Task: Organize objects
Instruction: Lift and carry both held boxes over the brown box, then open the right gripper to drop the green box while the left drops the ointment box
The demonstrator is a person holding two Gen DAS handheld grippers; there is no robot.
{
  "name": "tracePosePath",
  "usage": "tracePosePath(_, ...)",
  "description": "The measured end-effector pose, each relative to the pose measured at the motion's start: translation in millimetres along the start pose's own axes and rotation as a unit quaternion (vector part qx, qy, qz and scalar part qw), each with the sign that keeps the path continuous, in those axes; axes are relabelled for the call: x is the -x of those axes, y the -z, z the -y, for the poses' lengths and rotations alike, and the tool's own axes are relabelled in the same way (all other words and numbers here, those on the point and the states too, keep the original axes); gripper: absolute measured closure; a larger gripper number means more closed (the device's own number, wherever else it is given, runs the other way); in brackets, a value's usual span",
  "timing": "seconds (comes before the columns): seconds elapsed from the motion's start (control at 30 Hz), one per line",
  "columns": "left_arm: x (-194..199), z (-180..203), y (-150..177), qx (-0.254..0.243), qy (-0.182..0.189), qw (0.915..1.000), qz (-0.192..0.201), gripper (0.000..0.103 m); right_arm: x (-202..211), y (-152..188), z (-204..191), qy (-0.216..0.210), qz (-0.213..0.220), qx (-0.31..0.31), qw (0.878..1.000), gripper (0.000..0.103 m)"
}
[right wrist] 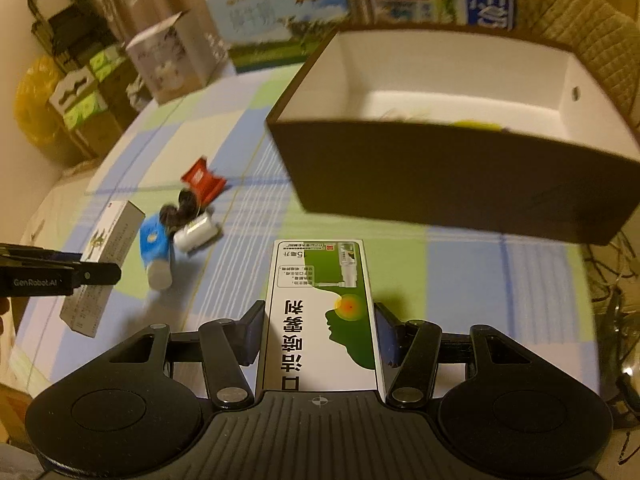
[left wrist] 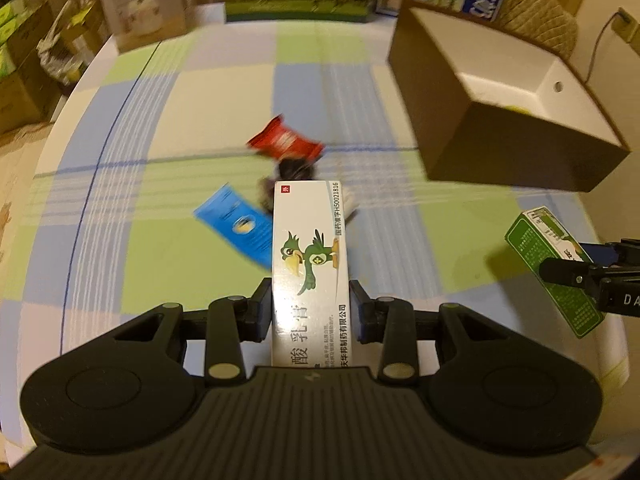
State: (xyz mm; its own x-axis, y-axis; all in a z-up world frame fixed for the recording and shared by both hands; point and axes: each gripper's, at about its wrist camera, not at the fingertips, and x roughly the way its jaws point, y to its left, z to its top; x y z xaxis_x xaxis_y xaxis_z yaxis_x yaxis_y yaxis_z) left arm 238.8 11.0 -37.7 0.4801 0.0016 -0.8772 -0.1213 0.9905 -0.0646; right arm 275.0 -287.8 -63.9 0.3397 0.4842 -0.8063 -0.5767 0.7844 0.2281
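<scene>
Left wrist view: the left gripper (left wrist: 310, 312) has its fingers (left wrist: 262, 308) clamped on the long sides of a white ointment box (left wrist: 309, 264) printed with a green cartoon bird; the box points away from the camera, lifted above the surface (left wrist: 168, 248), which is covered in a green, blue and white checked cloth. Beyond the box's far end lie a red sachet (left wrist: 286, 142), a blue packet (left wrist: 236, 226) and a dark fuzzy item (left wrist: 294, 168) too blurred to identify, clustered close together. To the right stands an open brown cardboard box (left wrist: 500, 148) with a white interior and something yellow at its bottom. At the right edge the right gripper (left wrist: 580, 270) carries a green-and-white spray box (left wrist: 554, 268).

Right wrist view: the right gripper (right wrist: 320, 330) has its fingers (right wrist: 252, 330) closed on the sides of the green-and-white spray box (right wrist: 320, 308), which shows a face silhouette and a spray bottle; it is held above the surface (right wrist: 480, 272), just in front of the brown cardboard box (right wrist: 452, 184). Left of it lie the red sachet (right wrist: 202, 178), the dark fuzzy item (right wrist: 180, 210), the blue packet (right wrist: 154, 240) and a small white bottle (right wrist: 198, 234), touching or nearly touching one another. At the left edge the left gripper (right wrist: 86, 274) holds the ointment box (right wrist: 102, 266) tilted above the cloth. Printed cartons (right wrist: 280, 12) stand along the far edge.
</scene>
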Motion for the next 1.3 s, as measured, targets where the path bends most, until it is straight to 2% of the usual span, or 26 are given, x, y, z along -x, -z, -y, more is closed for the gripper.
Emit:
tracePosePath(0.43, 4.6, 78.6, -47.1, -0.042, 0.042, 0.9975, 0.038, 0.070, 61.9, -42.9, 58.7, 0.016, 0.075, -0.013, 0.997, 0.050)
tracePosePath(0.73, -6.1, 132.0, -101.1, -0.069, 0.052, 0.9934, 0.076, 0.070, 74.3, -90.9, 111.7, 0.038, 0.117, -0.021, 0.992, 0.050)
tracePosePath(1.0, -34.1, 162.3, -155.8, -0.085, 0.040, 0.9921, 0.083, 0.070, 51.4, -138.5, 157.8, 0.067, 0.131, -0.034, 0.989, 0.050)
tracePosePath(1.3, -88.7, 178.0, -199.9, -0.086, 0.018, 0.9947, 0.054, 0.070, -3.6, -170.0, 193.9, 0.091, 0.100, -0.038, 0.990, 0.050)
